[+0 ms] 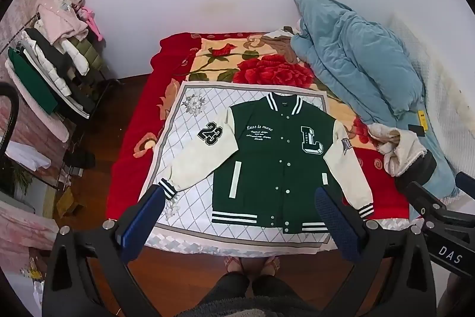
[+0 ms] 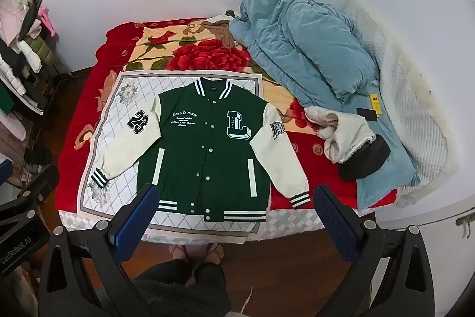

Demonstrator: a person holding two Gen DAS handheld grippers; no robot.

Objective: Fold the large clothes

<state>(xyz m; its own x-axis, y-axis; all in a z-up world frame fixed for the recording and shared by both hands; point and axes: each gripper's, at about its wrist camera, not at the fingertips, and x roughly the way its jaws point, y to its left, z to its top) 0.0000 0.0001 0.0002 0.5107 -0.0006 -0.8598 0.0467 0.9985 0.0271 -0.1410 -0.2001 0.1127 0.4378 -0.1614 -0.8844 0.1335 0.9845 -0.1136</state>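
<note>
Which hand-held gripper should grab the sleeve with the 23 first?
Probably the left hand-held gripper: it hangs open, holding nothing, and the 23 sleeve's striped cuff lies just by its left fingertip; from the right one it lies farther off.

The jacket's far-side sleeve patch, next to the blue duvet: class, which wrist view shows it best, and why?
The right wrist view: the sleeve patch faces the camera, unobstructed, with its block lettering partly legible. In the left wrist view the same patch sits further off-centre, foreshortened and harder to read.

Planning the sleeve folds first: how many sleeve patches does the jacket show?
2. The "23" patch sits on the upper part of the sleeve lying on the left of the picture; a lettered patch is on the opposite sleeve. The back of the jacket is hidden.
</note>
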